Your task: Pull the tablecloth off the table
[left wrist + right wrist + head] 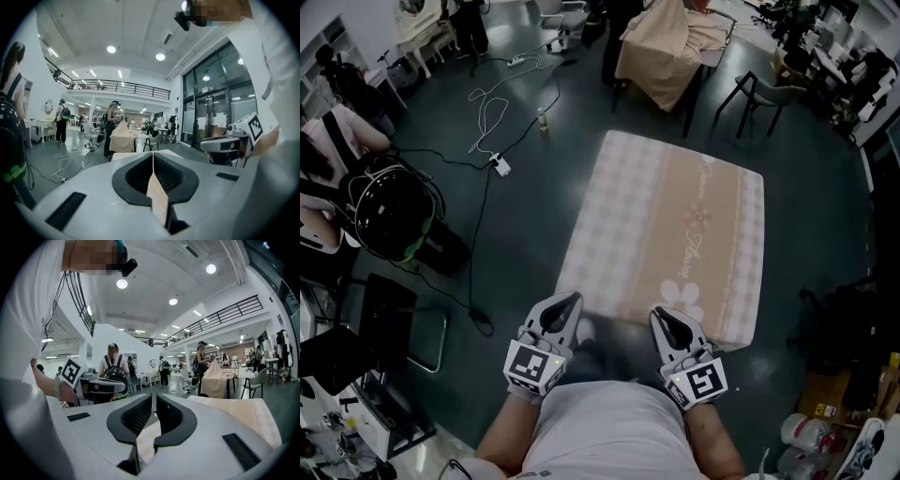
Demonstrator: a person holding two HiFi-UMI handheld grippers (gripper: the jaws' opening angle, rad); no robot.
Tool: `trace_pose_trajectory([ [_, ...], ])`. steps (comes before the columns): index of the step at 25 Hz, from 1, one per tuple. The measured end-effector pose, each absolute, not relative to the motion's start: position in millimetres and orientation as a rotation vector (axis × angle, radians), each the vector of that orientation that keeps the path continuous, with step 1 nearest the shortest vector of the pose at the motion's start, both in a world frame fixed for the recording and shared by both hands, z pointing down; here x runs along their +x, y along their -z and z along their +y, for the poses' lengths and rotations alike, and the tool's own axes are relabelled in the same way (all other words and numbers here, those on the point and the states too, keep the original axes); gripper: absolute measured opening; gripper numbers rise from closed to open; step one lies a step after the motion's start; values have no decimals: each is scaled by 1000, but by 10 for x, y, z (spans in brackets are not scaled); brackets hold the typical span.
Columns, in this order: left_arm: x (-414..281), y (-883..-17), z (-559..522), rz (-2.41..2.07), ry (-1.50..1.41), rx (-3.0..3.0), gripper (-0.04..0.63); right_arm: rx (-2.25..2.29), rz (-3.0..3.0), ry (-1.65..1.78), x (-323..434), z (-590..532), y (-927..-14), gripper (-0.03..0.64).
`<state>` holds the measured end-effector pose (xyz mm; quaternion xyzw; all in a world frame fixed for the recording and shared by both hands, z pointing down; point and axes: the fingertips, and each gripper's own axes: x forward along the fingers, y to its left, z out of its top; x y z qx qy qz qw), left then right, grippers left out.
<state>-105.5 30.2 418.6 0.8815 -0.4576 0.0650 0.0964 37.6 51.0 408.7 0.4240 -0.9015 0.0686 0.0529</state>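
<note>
i am holding both grippers at the near edge of the tablecloth (pixel 675 225), a pink checked sheet with a beige flowered band that is lying spread flat over the counter and hiding its top completely. the left gripper (pixel 569 304) is sitting by the near left corner of the cloth, and its jaws are closed tight on a thin upright fold of the beige fabric, which is showing plainly between the pads in the left gripper view. the right gripper (pixel 663 319) is sitting further along the same edge, just beside a white flower print, and its jaws are likewise pressing together on a pinch of the cloth. the two grippers are pointing away from me, roughly side by side and apart. white cables (pixel 492 108) are trailing across the dark floor to the left of the counter, ending at a power strip (pixel 500 167). a black helmet (pixel 392 211) is resting at the far left, and a second draped counter (pixel 661 52) is standing beyond, with a chair (pixel 764 94) beside it.
</note>
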Motion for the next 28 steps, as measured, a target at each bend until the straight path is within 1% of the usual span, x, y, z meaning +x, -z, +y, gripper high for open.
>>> trace_pose_trajectory([
  [9,-1723,-4657,-483,-1237,-298,2541,14,1332,-2656,-200,-200,-199,-4117,34],
  [15,-1881,-5035,-844,-1167,-385,2494,14,1399,-2581,-260,-207,-467,-4234,34],
  [19,-1870,-5181,-1036,-1131,-382,2455,17,1442,-2548,-302,-117,-565,-4281,34],
  [20,-1856,-5228,-1078,-1122,-386,2442,28,1449,-2540,-313,-88,-585,-4291,34],
  [23,-1816,-5453,-1174,-1097,-422,2391,120,1453,-2527,-332,-15,-646,-4329,34],
  [28,-1764,-5907,-1234,-1042,-490,2293,191,1447,-2520,-357,84,-763,-4332,34],
])
